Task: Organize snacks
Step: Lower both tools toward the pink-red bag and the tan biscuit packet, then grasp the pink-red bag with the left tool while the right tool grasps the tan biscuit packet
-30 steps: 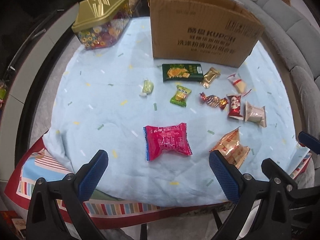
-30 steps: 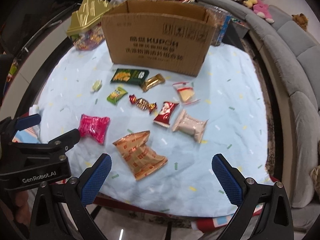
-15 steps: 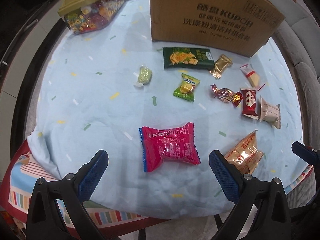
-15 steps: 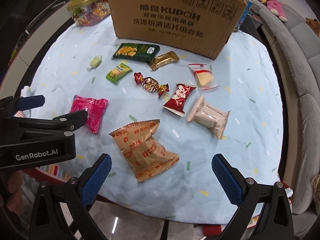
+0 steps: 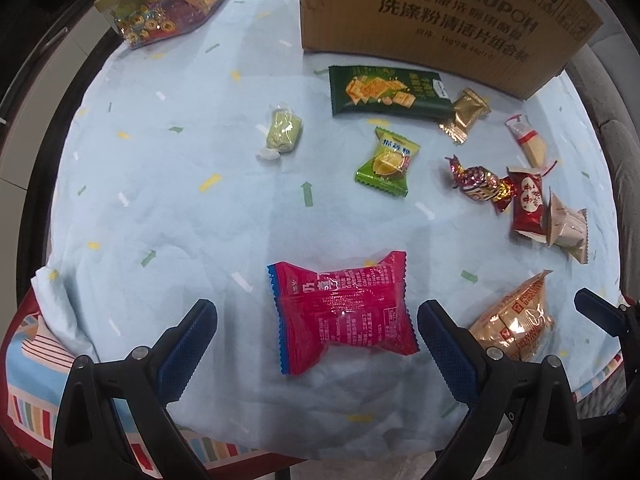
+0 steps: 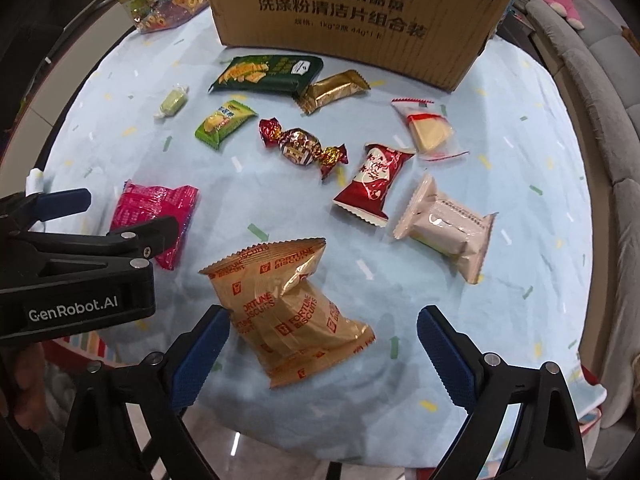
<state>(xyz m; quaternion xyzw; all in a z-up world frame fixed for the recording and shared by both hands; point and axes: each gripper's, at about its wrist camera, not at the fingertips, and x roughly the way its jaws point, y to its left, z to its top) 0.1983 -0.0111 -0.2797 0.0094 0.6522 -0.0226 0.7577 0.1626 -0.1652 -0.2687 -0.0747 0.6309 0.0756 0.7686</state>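
The left gripper [image 5: 316,336] hangs with jaws wide around the pink snack packet [image 5: 344,312] without touching it. The right gripper [image 6: 322,344], jaws closing, straddles the tan biscuit bag [image 6: 288,308] (its left pad just beside the bag's edge). Both lie on the table [image 6: 520,152] before the cardboard box [image 6: 352,12].

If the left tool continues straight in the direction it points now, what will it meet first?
Most likely the pink snack packet, lying flat between the open fingers of the left tool, with the blue tablecloth underneath.
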